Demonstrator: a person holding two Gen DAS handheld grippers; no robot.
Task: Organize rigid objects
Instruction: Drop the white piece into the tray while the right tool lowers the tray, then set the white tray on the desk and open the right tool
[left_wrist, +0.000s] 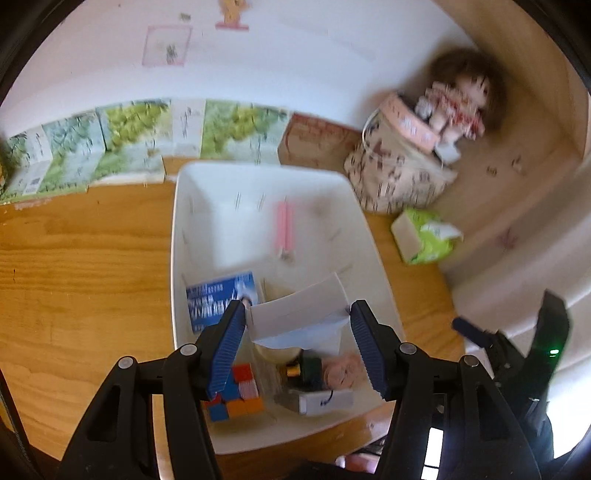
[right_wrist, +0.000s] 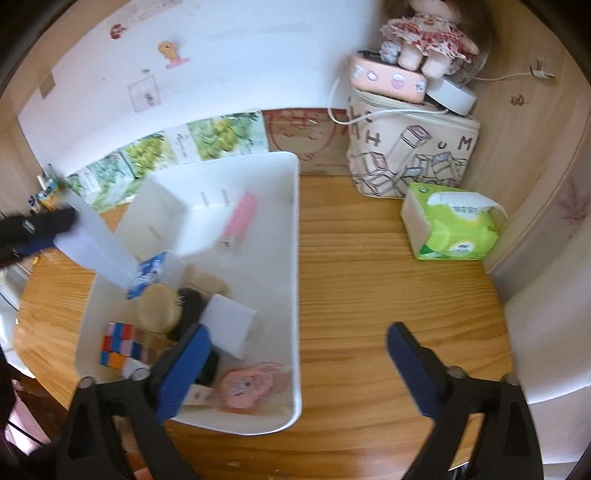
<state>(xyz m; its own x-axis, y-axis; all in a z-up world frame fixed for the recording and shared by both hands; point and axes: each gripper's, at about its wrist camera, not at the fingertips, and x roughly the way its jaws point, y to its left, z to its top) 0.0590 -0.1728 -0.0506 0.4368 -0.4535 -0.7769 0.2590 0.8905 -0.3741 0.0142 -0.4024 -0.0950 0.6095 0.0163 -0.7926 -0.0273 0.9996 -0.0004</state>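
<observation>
A white bin (left_wrist: 192, 206) (right_wrist: 295, 258) stands on the wooden table. It holds a pink stick-shaped item (left_wrist: 284, 225) (right_wrist: 240, 218), a blue booklet (left_wrist: 218, 299), a colour cube (left_wrist: 240, 391) (right_wrist: 120, 343), a white box (right_wrist: 231, 325), a tan round lid (right_wrist: 159, 308) and a flat pink piece (right_wrist: 245, 384). My left gripper (left_wrist: 299, 308) (right_wrist: 40, 225) is above the bin's near half, shut on a long white box (left_wrist: 295, 317) (right_wrist: 96, 243). My right gripper (right_wrist: 299, 330) stands wide open, straddling the bin's right wall from above, with nothing gripped.
A green tissue pack (left_wrist: 424, 236) (right_wrist: 454, 225) lies to the right of the bin. Behind it stands a printed fabric bag (right_wrist: 410, 147) with a pink case and a doll (right_wrist: 424, 40) on top. Printed cartons (left_wrist: 129, 140) line the back wall. Wooden panels close the right side.
</observation>
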